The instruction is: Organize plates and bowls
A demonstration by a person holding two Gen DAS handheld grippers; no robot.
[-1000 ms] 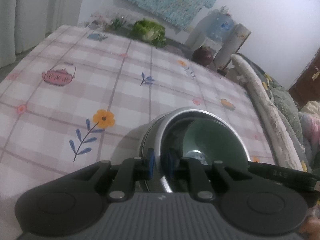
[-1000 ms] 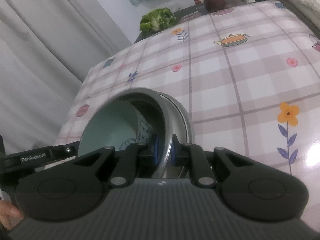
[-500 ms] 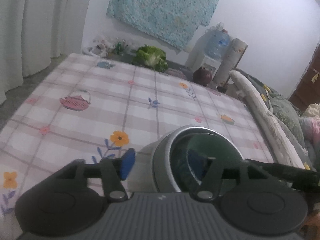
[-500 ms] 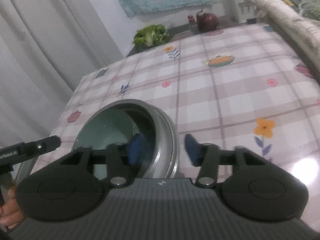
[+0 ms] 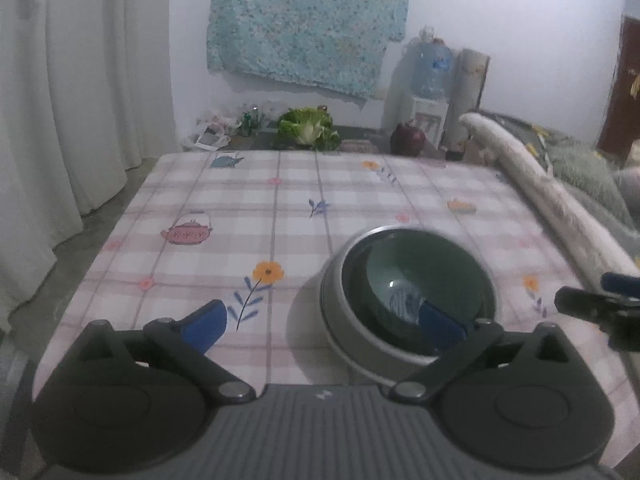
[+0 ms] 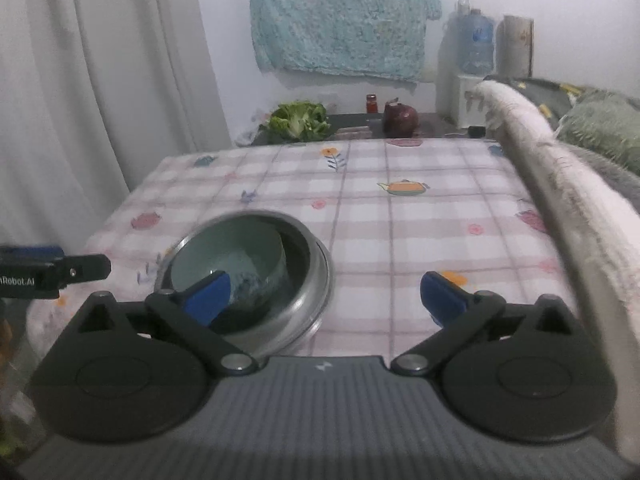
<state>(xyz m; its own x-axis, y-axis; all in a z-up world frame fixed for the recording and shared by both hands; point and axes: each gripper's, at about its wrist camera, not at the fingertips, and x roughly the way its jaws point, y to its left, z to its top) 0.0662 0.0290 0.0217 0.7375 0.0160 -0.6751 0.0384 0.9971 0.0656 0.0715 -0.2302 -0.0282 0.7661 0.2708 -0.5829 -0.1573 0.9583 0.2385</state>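
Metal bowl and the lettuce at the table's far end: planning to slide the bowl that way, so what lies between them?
Nothing. In both wrist views only bare checked tablecloth lies between the metal bowl and the lettuce.

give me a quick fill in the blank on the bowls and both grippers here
1. A pale green bowl sits inside a larger ____ bowl.
2. The left gripper has its jaws ____.
3. The right gripper holds ____.
4. The tablecloth has a ____ pattern.

Answers: metal; open; nothing; checked
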